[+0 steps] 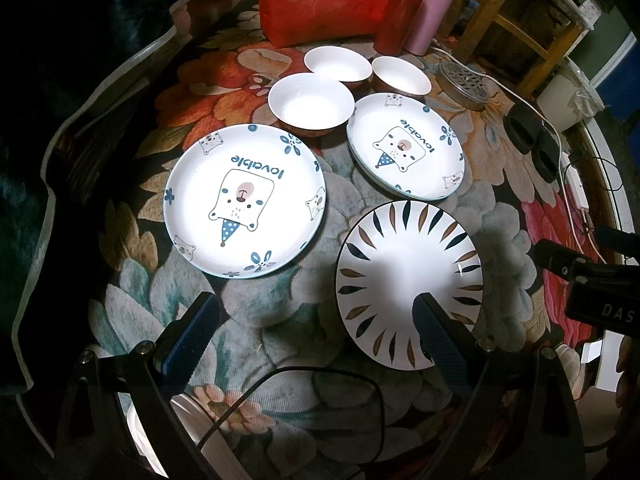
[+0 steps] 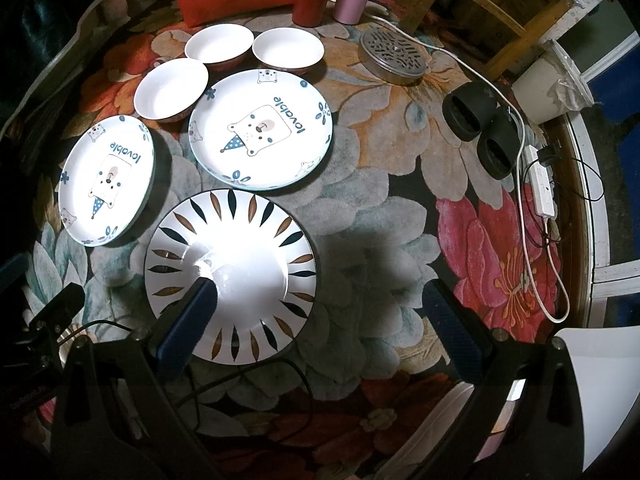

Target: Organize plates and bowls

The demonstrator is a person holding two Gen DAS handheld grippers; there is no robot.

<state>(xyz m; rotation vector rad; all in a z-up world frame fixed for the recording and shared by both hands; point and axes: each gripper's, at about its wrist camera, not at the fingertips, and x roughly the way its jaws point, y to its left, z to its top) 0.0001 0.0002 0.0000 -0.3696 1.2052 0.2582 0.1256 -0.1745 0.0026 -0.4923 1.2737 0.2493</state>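
Observation:
A leaf-pattern plate (image 1: 408, 284) (image 2: 232, 276) lies nearest on the flowered cloth. A bear plate (image 1: 245, 199) (image 2: 106, 180) lies to its left. A second bear plate (image 1: 406, 146) (image 2: 261, 130) lies behind, seemingly on top of another plate. Three white bowls (image 1: 311, 101) (image 2: 171, 89) stand at the back. My left gripper (image 1: 316, 320) is open and empty above the cloth, its right finger over the leaf plate's near edge. My right gripper (image 2: 324, 308) is open and empty, its left finger over the leaf plate.
A red bag (image 1: 320, 0), a red flask (image 1: 400, 12) and a pink flask (image 1: 428, 16) stand at the back. A metal perforated lid (image 2: 394, 54), two black round items (image 2: 480, 128) and a power strip with cables (image 2: 544, 188) lie on the right. The right gripper's body (image 1: 592, 280) shows at the left wrist view's right edge.

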